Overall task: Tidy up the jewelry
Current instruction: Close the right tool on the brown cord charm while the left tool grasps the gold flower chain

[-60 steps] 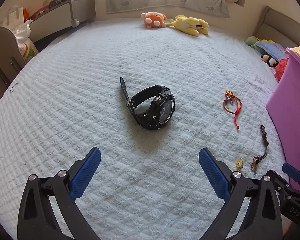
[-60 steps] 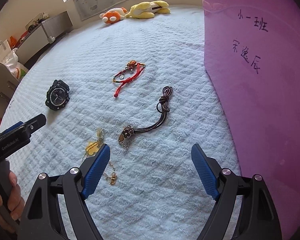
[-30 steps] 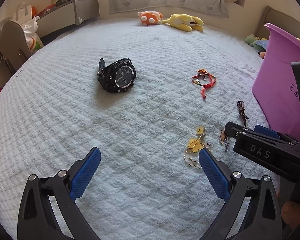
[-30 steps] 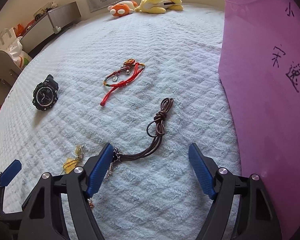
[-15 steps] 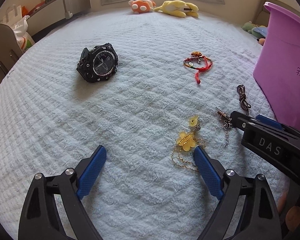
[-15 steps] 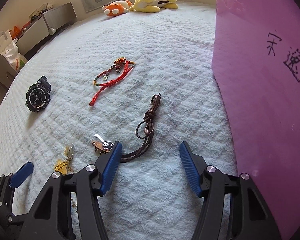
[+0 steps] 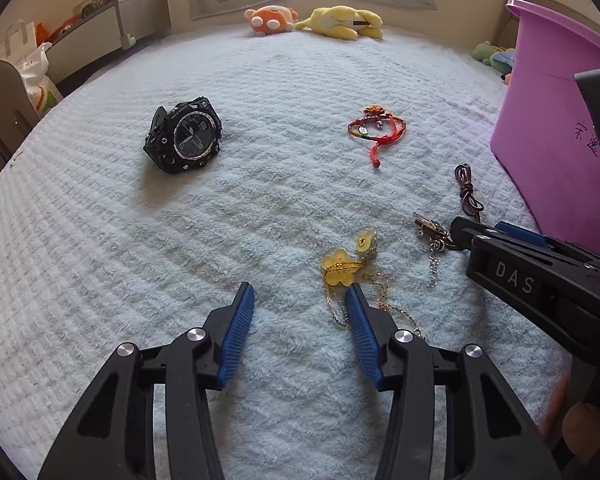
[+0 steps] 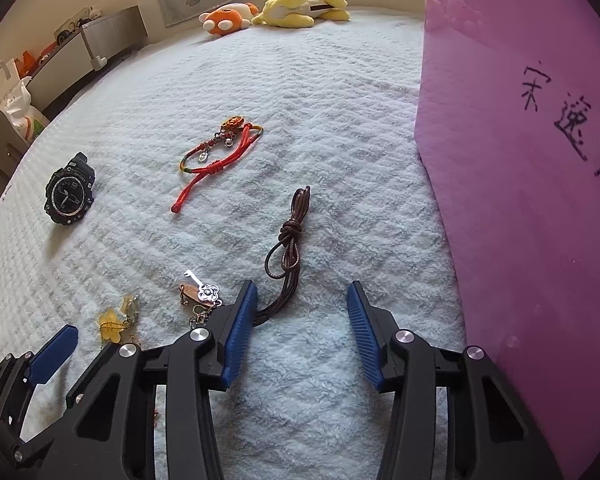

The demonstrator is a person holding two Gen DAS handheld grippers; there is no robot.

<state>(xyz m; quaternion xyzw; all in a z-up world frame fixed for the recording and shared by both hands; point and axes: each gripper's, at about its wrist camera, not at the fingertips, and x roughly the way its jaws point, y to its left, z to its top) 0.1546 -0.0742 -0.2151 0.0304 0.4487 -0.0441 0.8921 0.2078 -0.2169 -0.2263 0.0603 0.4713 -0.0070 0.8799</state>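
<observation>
Spread over a pale quilted bedspread (image 7: 100, 240): black watch (image 7: 183, 139) far left, red string bracelet (image 7: 376, 130) mid-far, yellow charm necklace (image 7: 342, 270) near, brown cord necklace (image 8: 288, 248) to the right. Hard against the right edge, a tall purple bin (image 8: 520, 160) with handwritten characters, walling off that side. Along the far edge, an orange plush (image 7: 270, 20) and a yellow plush (image 7: 340, 24).

Left gripper (image 7: 299, 296) low over the bedspread, jaws partly apart and holding nothing, right fingertip lying over the gold chain just beside the yellow charm. Right gripper (image 8: 302, 296) likewise partly apart, nothing gripped, brown cord passing beside and behind its left fingertip.

Hidden behind that left finger in the right wrist view: the stretch of cord joining the silver flower pendant (image 8: 206, 292). Bin top cut off there; rim visible only from the left wrist view. Gold chain plain from the left wrist view, barely glimpsed from the right.
</observation>
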